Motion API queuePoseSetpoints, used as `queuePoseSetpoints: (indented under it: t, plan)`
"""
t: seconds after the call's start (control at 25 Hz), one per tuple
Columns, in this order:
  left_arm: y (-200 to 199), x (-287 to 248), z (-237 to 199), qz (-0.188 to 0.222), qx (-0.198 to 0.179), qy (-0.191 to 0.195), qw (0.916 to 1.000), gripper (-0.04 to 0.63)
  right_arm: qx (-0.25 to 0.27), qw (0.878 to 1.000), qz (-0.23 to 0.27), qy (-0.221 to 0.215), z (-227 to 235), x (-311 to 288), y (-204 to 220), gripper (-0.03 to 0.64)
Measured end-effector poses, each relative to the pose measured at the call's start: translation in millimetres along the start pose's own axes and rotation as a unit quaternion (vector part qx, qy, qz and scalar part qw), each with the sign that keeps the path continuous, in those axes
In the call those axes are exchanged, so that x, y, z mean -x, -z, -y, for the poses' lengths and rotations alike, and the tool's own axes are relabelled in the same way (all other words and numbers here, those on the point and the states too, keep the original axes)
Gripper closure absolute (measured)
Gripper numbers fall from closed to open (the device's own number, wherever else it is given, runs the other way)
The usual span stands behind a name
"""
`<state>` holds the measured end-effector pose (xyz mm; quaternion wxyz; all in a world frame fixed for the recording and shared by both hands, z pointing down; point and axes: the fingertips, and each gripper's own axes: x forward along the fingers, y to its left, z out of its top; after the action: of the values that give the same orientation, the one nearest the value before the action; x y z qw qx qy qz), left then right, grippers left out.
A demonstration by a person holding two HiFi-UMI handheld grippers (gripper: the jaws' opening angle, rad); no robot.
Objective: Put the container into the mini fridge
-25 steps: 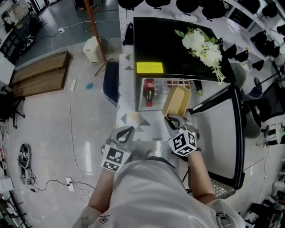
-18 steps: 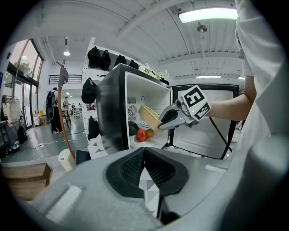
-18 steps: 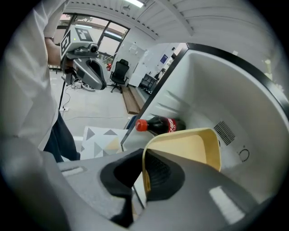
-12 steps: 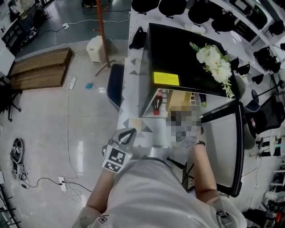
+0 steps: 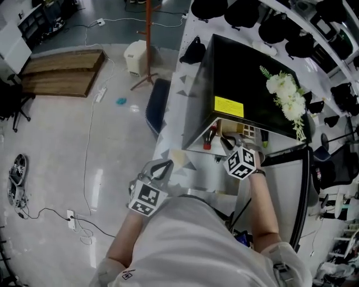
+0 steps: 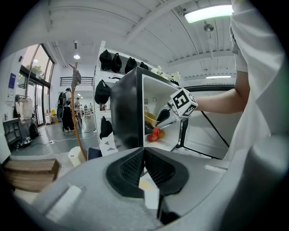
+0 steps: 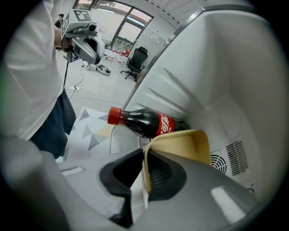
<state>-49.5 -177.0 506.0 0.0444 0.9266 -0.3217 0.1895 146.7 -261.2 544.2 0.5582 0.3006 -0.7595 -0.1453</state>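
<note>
The black mini fridge (image 5: 241,78) stands open on the counter, its door (image 5: 291,185) swung out to the right. My right gripper (image 5: 229,144) reaches into it. In the right gripper view the tan container (image 7: 189,144) lies inside the white interior beside a cola bottle (image 7: 149,122). The right gripper (image 7: 145,151) has the container's thin wall between its pads and its jaws are opening. My left gripper (image 5: 161,168) hovers shut and empty over the counter in front of the fridge. In the left gripper view its pads (image 6: 143,151) meet.
A white flower bouquet (image 5: 287,95) and a yellow label (image 5: 228,106) lie on the fridge top. The fridge's back wall has a vent (image 7: 230,160). A patterned counter (image 5: 190,171) runs under the grippers. Shelves with dark caps (image 5: 252,14) sit behind.
My right gripper has carried the tan container forward from the fridge's opening to deep inside it, beside the cola bottle. The left gripper has stayed put.
</note>
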Motion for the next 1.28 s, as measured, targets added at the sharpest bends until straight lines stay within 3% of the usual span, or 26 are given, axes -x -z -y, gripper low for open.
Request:
queuePoseSetpoints:
  t: [0.48, 0.96, 1.28]
  plan:
    - [8, 6, -13, -0.009, 0.014, -0.040, 0.9991, 0.586, 0.026, 0.999, 0.004, -0.026, 7, -18, 2, 0.589]
    - [12, -1, -10, -0.017, 0.026, -0.041, 0.9987, 0.586, 0.029, 0.999, 0.012, -0.039, 8, -11, -5, 0.580]
    - [12, -3, -9, -0.019, 0.025, -0.035, 0.9989, 0.586, 0.016, 1.000, 0.011, -0.020, 11, -9, -1, 0.548]
